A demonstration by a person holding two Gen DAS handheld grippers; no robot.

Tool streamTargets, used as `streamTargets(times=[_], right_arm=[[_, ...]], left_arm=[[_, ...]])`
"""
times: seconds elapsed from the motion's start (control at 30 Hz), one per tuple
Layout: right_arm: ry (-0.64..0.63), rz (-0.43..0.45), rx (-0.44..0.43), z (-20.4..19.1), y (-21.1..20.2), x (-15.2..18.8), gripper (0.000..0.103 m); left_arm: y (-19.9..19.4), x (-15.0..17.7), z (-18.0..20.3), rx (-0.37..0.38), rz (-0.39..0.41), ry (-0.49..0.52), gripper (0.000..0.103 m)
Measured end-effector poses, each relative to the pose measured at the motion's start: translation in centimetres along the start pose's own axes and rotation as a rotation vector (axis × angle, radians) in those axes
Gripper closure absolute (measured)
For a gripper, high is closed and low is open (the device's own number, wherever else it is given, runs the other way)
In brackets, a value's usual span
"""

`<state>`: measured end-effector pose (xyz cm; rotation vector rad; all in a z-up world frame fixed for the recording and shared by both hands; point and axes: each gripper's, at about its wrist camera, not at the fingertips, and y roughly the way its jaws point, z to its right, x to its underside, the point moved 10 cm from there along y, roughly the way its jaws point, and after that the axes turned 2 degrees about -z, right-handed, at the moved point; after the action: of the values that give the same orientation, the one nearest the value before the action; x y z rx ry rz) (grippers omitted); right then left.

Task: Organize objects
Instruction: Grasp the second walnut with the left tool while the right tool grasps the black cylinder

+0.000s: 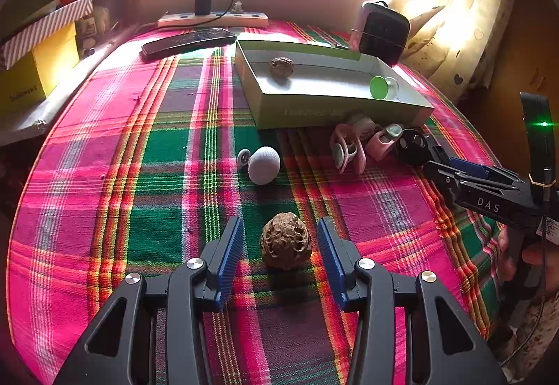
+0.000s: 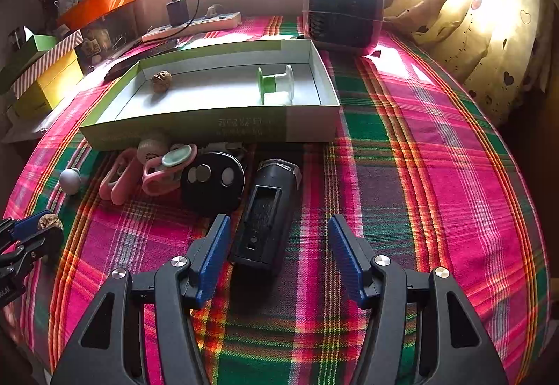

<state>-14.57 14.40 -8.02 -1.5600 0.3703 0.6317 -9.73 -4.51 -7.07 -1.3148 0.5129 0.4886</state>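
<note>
On the plaid-covered table (image 1: 104, 157), a walnut (image 1: 285, 241) lies near the front edge between the spread, untouching pads of the left gripper (image 1: 279, 248), best closed squarely across its middle, while the right gripper (image 2: 277, 257) is also spread, holding nothing.

Woven plaid cloth (image 1: 157, 147) covers the table; the walnut (image 1: 285, 241) looks rough and wrinkled (matt), the cardboard box (image 2: 195, 126) smooth.
</note>
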Motion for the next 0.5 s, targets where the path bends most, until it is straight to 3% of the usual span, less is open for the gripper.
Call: streamTargets(times=[0.2, 0.5], right_arm=[[0.005, 0.001, -0.006, 0.11, 0.0, -0.03, 0.045], [-0.008, 0.009, -0.014, -0.16, -0.15, -0.14, 0.065]], left_arm=[[0.05, -0.06, 0.01, -0.011, -0.001, 0.004, 0.062], [0.03, -0.1, -0.35, -0.035, 0.0, 0.008, 0.075]])
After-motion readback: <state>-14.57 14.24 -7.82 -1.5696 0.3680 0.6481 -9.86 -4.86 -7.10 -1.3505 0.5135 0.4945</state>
